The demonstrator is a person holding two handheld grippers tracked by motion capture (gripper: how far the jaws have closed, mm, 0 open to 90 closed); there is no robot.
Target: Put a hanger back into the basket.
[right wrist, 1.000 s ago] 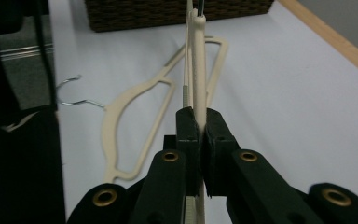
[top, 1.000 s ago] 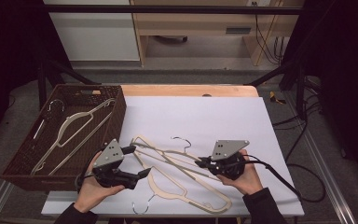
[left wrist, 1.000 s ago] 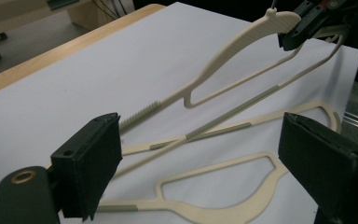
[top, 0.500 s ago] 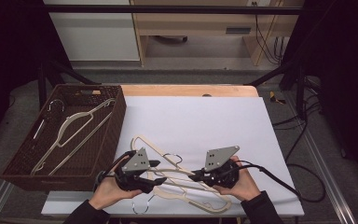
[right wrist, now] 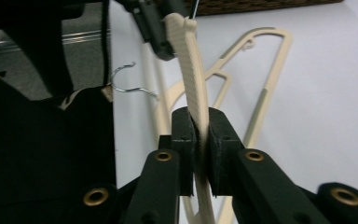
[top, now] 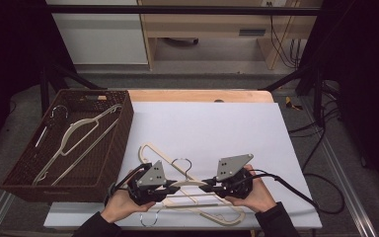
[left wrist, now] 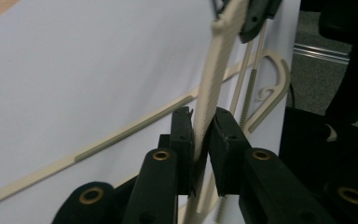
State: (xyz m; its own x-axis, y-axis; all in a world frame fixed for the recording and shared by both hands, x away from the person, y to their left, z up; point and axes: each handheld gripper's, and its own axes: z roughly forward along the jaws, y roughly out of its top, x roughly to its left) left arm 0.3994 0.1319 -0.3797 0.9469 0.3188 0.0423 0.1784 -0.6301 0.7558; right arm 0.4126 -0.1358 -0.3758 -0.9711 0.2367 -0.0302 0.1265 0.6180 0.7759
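A cream plastic hanger (top: 190, 183) with a metal hook (top: 181, 165) is held between both grippers near the front of the white board (top: 217, 128). My left gripper (top: 174, 188) points right, and its jaws have just been closing on one ribbed arm of the hanger (left wrist: 204, 116); the pads press on it. My right gripper (top: 206, 186) points left and grips the other arm (right wrist: 193, 70); its jaws have just been opening a little, with the arm still pinched between them. Each gripper view shows the other gripper farther up the same arm.
Two more cream hangers lie on the board, one behind the grippers (top: 150, 150) and one at the front edge (top: 219, 217). A dark wicker basket (top: 116, 148) at the left holds further hangers (top: 79, 131). The board's back half is bare.
My left gripper has moved right from near the basket to the hanger and closed on its arm. The right gripper has stayed almost in place on the hanger.
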